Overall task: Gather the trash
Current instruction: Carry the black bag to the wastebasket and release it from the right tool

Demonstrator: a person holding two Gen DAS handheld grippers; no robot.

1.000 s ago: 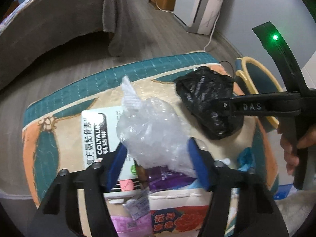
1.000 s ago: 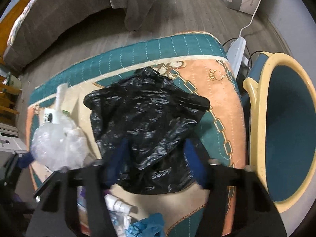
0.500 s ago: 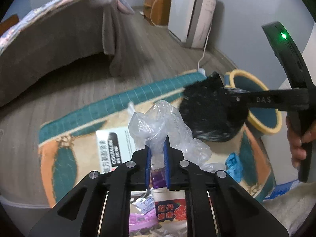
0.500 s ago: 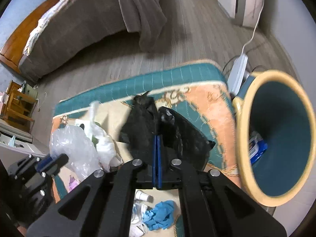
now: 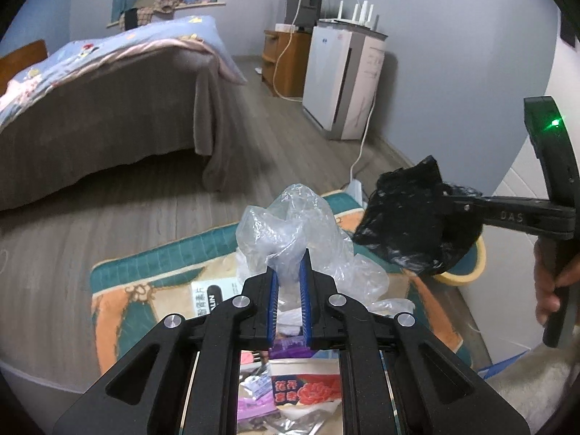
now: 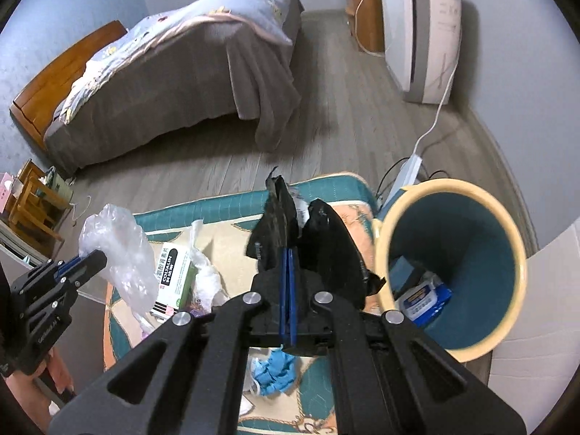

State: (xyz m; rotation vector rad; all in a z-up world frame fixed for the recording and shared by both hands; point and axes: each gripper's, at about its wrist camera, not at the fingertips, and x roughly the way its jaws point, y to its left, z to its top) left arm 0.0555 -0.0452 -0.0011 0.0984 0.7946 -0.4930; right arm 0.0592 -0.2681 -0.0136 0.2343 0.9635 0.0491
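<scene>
My left gripper (image 5: 289, 264) is shut on a crumpled clear plastic bag (image 5: 301, 224) and holds it above the patterned mat (image 5: 145, 286); the bag also shows in the right wrist view (image 6: 119, 253). My right gripper (image 6: 289, 253) is shut on a black plastic bag (image 6: 319, 250) and holds it up beside the yellow-rimmed teal bin (image 6: 453, 272). In the left wrist view the black bag (image 5: 409, 224) hangs over the bin (image 5: 467, 264).
Other litter lies on the mat: a white-green medicine box (image 6: 174, 272), a blue glove (image 6: 275, 373), a white tissue wad (image 6: 206, 275), snack wrappers (image 5: 304, 391). A blue packet (image 6: 424, 297) lies in the bin. A bed (image 6: 181, 79), an air purifier (image 6: 420, 29) and a power strip (image 6: 406, 174) stand beyond.
Both grippers closed on their bags and lifted them off the mat. The black bag has moved up and toward the bin; the clear bag has risen too.
</scene>
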